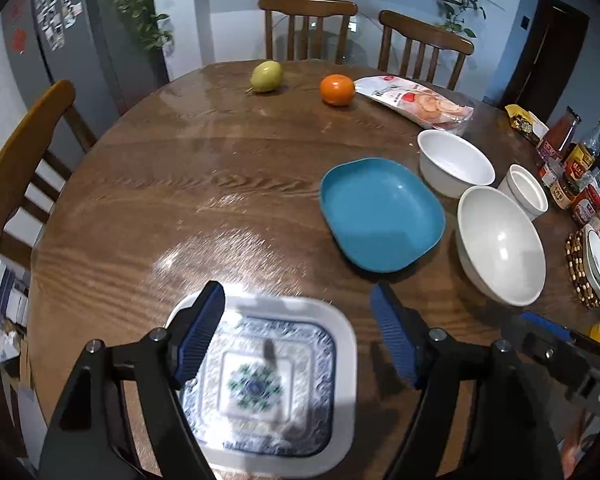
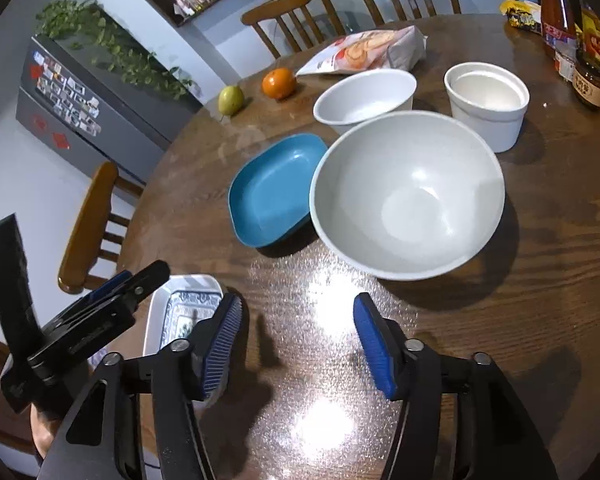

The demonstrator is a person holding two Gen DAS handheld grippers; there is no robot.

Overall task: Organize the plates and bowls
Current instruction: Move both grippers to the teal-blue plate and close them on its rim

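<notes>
A square white plate with a blue pattern lies at the table's near edge, directly under my left gripper, which is open and holds nothing. In the right wrist view the same plate sits left of my right gripper, open over bare wood. One of the left gripper's fingers hangs over that plate. Further in are a blue square plate and a large white bowl. Behind them stand a second white bowl and a white ramekin.
A green fruit, an orange and a snack bag lie at the far side of the round wooden table. Jars and bottles and a beaded trivet crowd the right edge. Wooden chairs ring the table.
</notes>
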